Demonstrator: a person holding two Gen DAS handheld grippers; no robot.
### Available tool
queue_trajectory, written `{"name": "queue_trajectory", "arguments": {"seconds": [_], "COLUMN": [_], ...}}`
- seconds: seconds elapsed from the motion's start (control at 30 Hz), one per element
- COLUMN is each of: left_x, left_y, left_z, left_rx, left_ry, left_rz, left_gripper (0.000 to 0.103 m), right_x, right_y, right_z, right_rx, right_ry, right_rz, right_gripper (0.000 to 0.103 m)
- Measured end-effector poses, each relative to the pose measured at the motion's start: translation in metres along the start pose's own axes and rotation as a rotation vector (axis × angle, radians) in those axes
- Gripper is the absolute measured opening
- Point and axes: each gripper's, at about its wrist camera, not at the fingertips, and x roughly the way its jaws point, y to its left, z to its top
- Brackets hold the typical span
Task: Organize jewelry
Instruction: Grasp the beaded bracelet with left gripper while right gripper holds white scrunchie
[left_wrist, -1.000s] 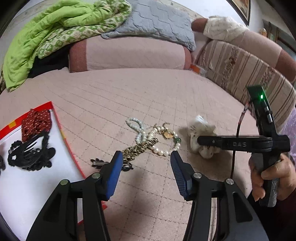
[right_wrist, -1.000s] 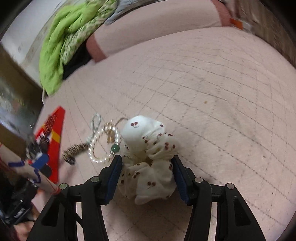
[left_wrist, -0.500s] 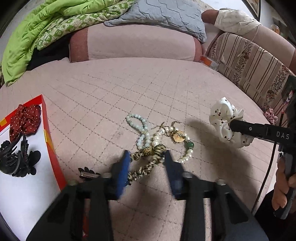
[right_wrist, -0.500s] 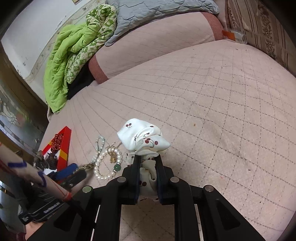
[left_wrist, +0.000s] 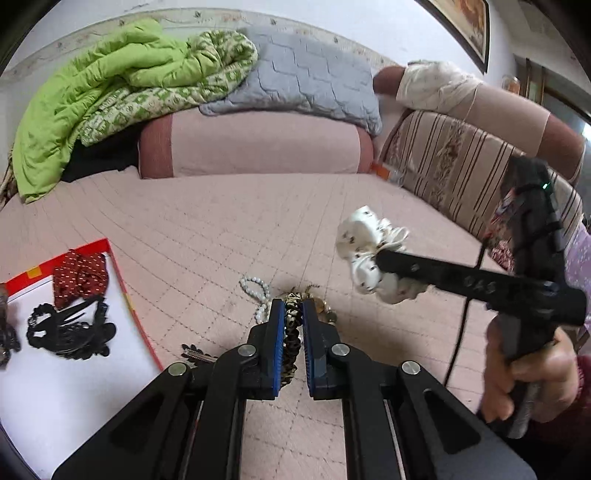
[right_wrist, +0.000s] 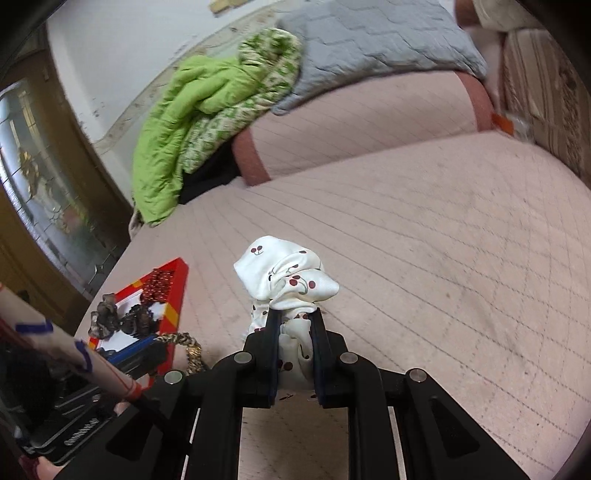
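Clamping a braided leopard-print band (left_wrist: 291, 332), the left claw (left_wrist: 293, 314) is closed on it — the right claw (right_wrist: 293, 325) grips a cherry-print scrunchie (right_wrist: 286, 282).

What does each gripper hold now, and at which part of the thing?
The left gripper holds the braided leopard-print band along its upper stretch. The right gripper holds the white cherry-print fabric scrunchie across its bunched middle.

The left gripper (left_wrist: 293, 314) pinches a braided leopard-print band (left_wrist: 291, 332) between its fingers (left_wrist: 277, 332). At right, the right gripper (left_wrist: 380, 264) holds a white cherry-print scrunchie (left_wrist: 360, 240) above the bed (left_wrist: 258, 221).
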Motion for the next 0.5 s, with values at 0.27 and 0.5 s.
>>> {"name": "queue_trajectory", "arguments": {"seconds": [0.27,0.5], "left_x": [-0.045,-0.079], "left_y": [0.030,0.081], "left_z": [0.001,-0.011], "left_rx": [-0.079,-0.176], "left_ry": [-0.064,-0.103], "left_rz": [0.039,0.120], "left_gripper": [0.009,0.009], "right_x": [-0.006,-0.005], "right_y": [0.028,0.052], "right_z": [-0.003,-0.011], "right_rx": [-0.061,-0.093], "right_ry": [-0.051,-0.060], "right_rz": [0.027,0.042], "right_gripper": [0.016,0.016]}}
